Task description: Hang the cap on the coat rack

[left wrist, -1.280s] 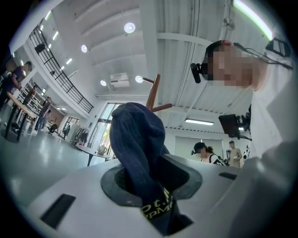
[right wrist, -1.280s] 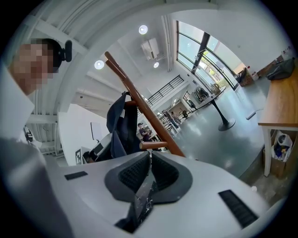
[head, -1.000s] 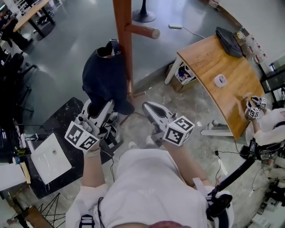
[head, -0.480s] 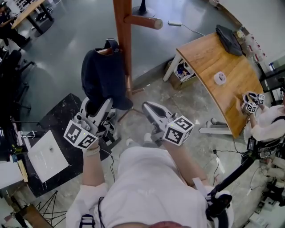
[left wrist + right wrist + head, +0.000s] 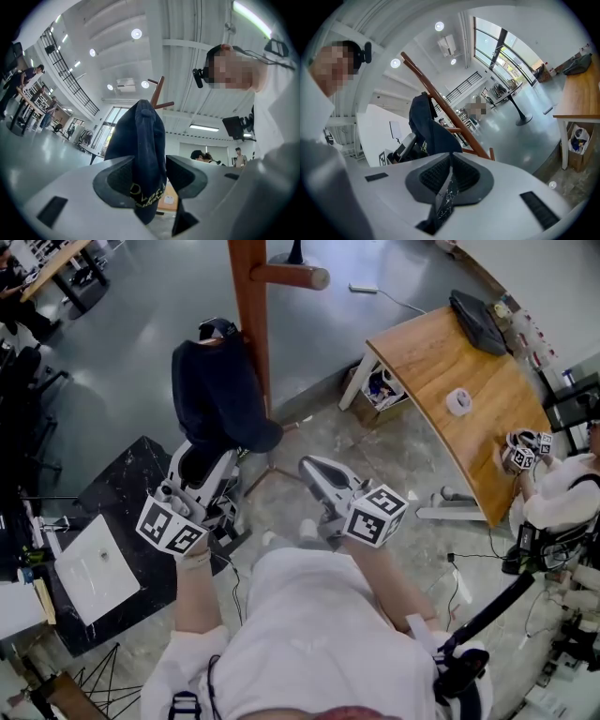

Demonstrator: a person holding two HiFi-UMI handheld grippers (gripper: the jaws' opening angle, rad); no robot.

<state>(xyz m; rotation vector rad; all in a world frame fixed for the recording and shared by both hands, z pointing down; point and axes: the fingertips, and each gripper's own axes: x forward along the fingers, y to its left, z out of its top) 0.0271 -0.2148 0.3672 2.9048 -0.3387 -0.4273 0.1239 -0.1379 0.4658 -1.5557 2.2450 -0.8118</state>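
A dark navy cap (image 5: 217, 390) is held up against the wooden coat rack pole (image 5: 249, 306), just left of it. My left gripper (image 5: 204, 457) is shut on the cap's brim, and the cap (image 5: 140, 154) rises between its jaws in the left gripper view, with the rack's pegs (image 5: 158, 93) behind its top. A peg (image 5: 291, 277) sticks out to the right of the pole, bare. My right gripper (image 5: 316, 473) is shut and empty, low and to the right of the cap. In the right gripper view the cap (image 5: 423, 124) leans on the slanting pole (image 5: 445, 115).
A curved wooden table (image 5: 469, 399) stands to the right with a tape roll (image 5: 458, 401) and a dark bag (image 5: 479, 322). A black marble-topped stand (image 5: 122, 512) with a white sheet is at lower left. Another person sits at far right.
My left gripper has lifted the cap higher up the pole, toward the pegs. The right gripper has stayed put.
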